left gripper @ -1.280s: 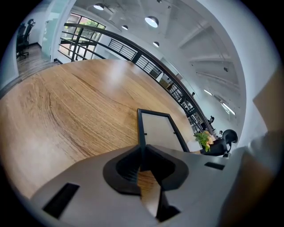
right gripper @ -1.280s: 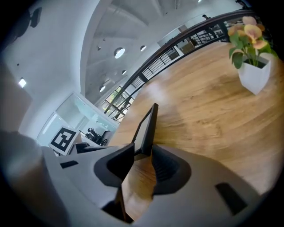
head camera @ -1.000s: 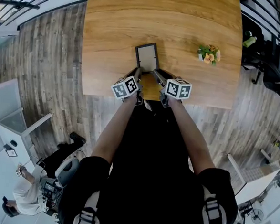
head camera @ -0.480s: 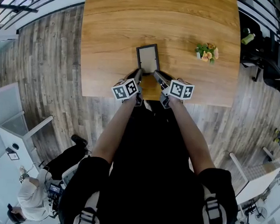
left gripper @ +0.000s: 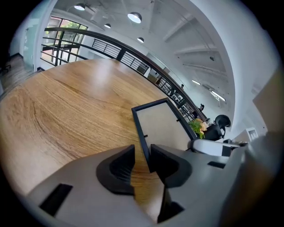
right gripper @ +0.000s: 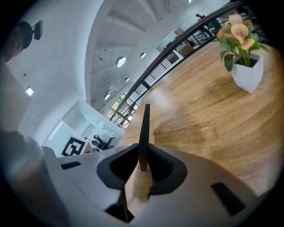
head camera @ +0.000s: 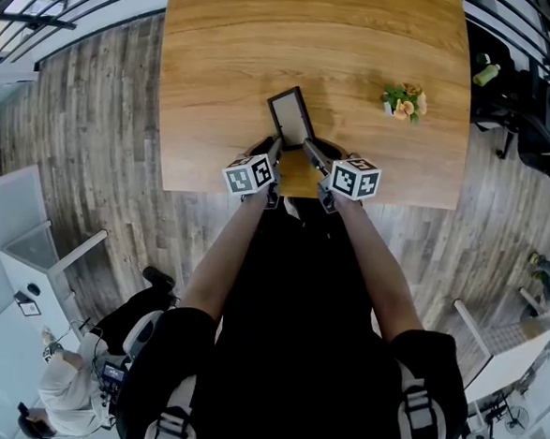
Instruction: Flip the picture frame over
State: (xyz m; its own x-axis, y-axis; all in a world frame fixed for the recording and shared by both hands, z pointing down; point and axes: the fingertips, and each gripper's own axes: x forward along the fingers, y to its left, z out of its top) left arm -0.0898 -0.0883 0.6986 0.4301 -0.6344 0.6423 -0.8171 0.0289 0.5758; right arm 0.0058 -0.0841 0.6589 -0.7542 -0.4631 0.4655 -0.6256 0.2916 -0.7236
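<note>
- The picture frame [head camera: 292, 117] sat on the wooden bench [head camera: 222, 41], close to the near edge and about midway along it. It was skewed, its far end angled to my left.
- In the left gripper view the frame [left gripper: 162, 122] showed a pale panel inside a thin black rim, with small black tabs along that rim.
- My left tool [head camera: 273, 151] reached in at the frame's near left corner. Its jaws had just been opening and stood apart [left gripper: 142, 155]. The frame's left rail ran between them, right against the right-hand pad, with bare bench [left gripper: 66, 111] showing in the gap beside the other pad.
- My right tool [head camera: 310, 152] came in at the near right corner. Its jaws had just been closing, and in its own view they were clamped [right gripper: 142, 160] on the frame's rim.
- From that side I saw the frame [right gripper: 144, 128] edge-on, a thin dark strip rising out of the jaws and over the bench [right gripper: 208, 119].
- The two tools pointed inward toward each other, their marker cubes just past the bench edge.
- A small white pot of flowers [head camera: 403, 102] stood well to the right of the frame, clear of both tools. It showed large in the right gripper view [right gripper: 246, 66] and small beyond the frame in the left one [left gripper: 198, 127].
- Grey plank floor [head camera: 92, 154] lay around the bench.
</note>
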